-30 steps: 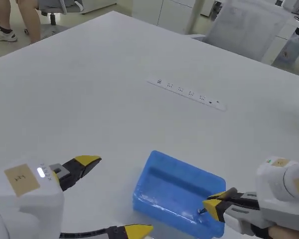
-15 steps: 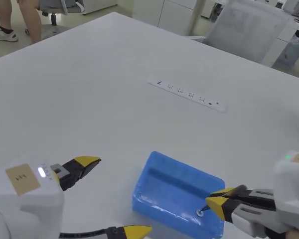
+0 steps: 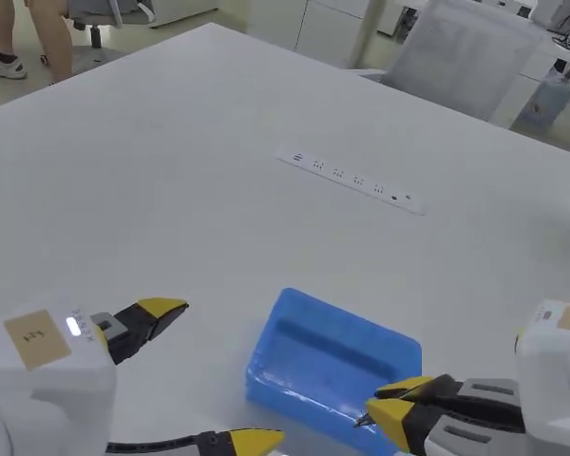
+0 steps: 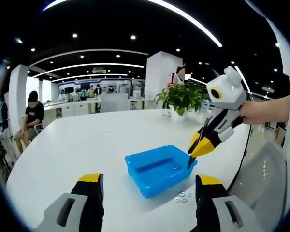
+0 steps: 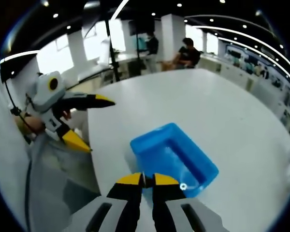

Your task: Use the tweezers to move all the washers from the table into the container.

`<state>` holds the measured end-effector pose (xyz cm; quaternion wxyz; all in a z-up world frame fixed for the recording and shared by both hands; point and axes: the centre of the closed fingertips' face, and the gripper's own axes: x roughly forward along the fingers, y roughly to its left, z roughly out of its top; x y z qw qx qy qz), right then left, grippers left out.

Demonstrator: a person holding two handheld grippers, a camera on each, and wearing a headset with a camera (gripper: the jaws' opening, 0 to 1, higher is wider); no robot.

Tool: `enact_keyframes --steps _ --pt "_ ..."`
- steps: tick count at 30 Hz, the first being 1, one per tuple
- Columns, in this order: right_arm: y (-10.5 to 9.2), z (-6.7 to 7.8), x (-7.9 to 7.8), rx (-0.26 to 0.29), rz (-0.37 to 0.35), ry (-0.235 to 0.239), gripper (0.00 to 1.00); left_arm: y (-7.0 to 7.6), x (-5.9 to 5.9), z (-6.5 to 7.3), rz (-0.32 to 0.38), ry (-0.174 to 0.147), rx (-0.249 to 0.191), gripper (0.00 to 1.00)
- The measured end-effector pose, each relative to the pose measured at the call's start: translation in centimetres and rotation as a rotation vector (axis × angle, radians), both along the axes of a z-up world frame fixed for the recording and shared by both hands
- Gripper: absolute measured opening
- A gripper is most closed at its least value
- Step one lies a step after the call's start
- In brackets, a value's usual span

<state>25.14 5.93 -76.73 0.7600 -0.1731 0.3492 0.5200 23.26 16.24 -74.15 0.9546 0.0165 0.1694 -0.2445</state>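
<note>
Right gripper (image 3: 380, 402), tweezers (image 4: 189, 161) at container (image 3: 309, 332) rim

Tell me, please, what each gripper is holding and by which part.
The right gripper is shut on the tweezers, gripping their back end with the tips sticking out; the left gripper is open and holds nothing.

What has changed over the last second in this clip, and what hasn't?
The right claw, shut on the tweezers, drew back toward the near wall of the blue container. A washer lies inside by that corner; whether it was just released is unclear. The left claw stayed open, and the container kept its place. Loose washers lie on the table.
</note>
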Motion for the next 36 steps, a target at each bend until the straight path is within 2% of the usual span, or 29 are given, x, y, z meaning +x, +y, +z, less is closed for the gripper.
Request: enact_keyframes --steps 4,17,28,36 --pt "0.3 -1.2 -0.9 -0.009 0.018 0.028 0.04 -0.1 0.0 0.0 -0.004 0.001 0.001 0.78" --pt "0.7 -4.6 -2.5 -0.035 0.042 0.111 0.04 -0.1 -0.1 -0.2 -0.006 0.008 0.003 0.78" --pt "0.7 -5.6 -2.9 -0.054 0.049 0.13 0.04 -0.1 -0.1 -0.2 -0.007 0.009 0.005 0.77" --pt "0.9 -5.8 -3.4 -0.077 0.075 0.105 0.04 -0.1 -0.1 -0.3 -0.009 0.011 0.007 0.77"
